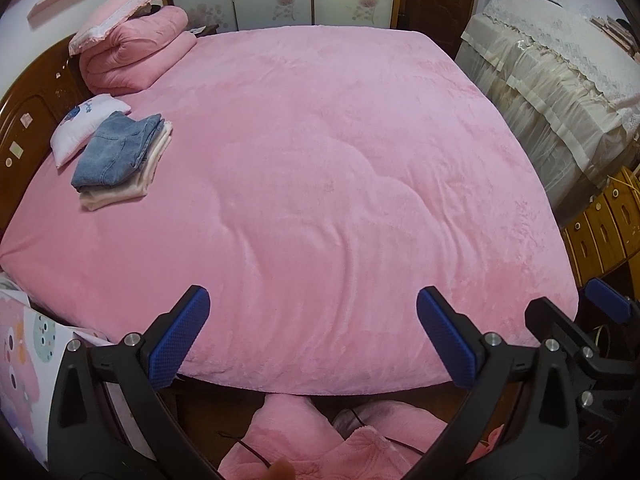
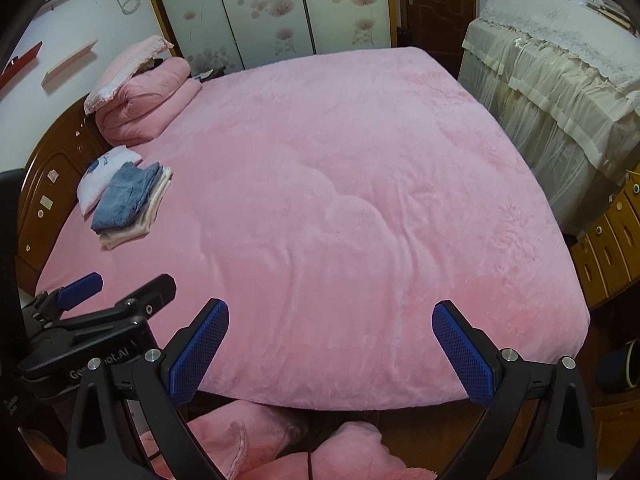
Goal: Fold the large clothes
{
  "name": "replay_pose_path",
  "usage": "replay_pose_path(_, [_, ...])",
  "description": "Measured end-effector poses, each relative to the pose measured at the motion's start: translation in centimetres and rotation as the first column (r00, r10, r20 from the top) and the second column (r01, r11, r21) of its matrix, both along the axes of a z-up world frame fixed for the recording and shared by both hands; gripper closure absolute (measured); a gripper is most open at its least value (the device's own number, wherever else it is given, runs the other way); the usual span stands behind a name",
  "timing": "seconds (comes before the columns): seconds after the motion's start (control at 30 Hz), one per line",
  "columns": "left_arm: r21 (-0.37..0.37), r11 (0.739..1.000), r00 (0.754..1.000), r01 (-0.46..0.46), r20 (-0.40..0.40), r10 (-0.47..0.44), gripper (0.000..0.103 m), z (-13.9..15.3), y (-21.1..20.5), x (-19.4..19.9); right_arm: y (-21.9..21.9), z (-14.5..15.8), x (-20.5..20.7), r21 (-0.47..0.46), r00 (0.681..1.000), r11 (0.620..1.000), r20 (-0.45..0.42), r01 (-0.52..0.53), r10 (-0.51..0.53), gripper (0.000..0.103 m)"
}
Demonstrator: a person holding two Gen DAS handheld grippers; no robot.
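A wide pink fleece blanket [image 1: 328, 168] lies spread over the bed [image 2: 340, 184]. My left gripper [image 1: 313, 300] hovers above the blanket's near edge, open, with nothing between its blue pads [image 1: 180, 340]. My right gripper [image 2: 330, 312] hangs over the same edge just to the right, open too and empty. Each shows at the side of the other's view: the right gripper's pad [image 1: 608, 304] and the left gripper's pad [image 2: 80, 284]. At the bed's left a folded pair of jeans [image 1: 116, 152] rests on a folded cream garment [image 1: 120, 192].
A rolled pink quilt [image 1: 132, 56] under a pink pillow [image 1: 120, 8] and a small white pillow [image 1: 80, 128] lie by the wooden headboard [image 1: 28, 120]. A lace-covered piece of furniture [image 1: 560, 80] and wooden drawers [image 1: 600, 224] stand on the right. Pink fluffy fabric [image 1: 360, 444] lies below the bed's edge.
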State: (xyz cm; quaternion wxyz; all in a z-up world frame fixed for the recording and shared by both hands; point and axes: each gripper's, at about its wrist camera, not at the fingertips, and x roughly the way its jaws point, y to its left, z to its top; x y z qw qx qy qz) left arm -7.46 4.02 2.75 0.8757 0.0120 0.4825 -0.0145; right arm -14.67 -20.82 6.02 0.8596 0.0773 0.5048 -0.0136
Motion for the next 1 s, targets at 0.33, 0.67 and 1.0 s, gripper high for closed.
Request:
replay_pose_path(0.33, [0.017, 1.0, 1.0, -0.001, 0.0, 0.001, 0.001, -0.1, -0.2, -0.2, 0.2, -0.1, 0.0, 0.003, 1.0, 1.0, -0.009, 0.0, 0.0, 0.0])
replay_pose_path(0.67, [0.016, 1.0, 1.0, -0.002, -0.005, 0.002, 0.001, -0.2, -0.1, -0.1, 0.0, -0.4, 0.0, 0.006, 1.0, 1.0, -0.014, -0.001, 0.001, 0.0])
replay_pose_path(1.0, [0.015, 1.0, 1.0, 0.0, -0.004, 0.0, 0.001, -0.2, 0.1, 0.0, -0.2, -1.0, 0.2, 0.003, 1.0, 1.0, -0.027, -0.005, 0.005, 0.0])
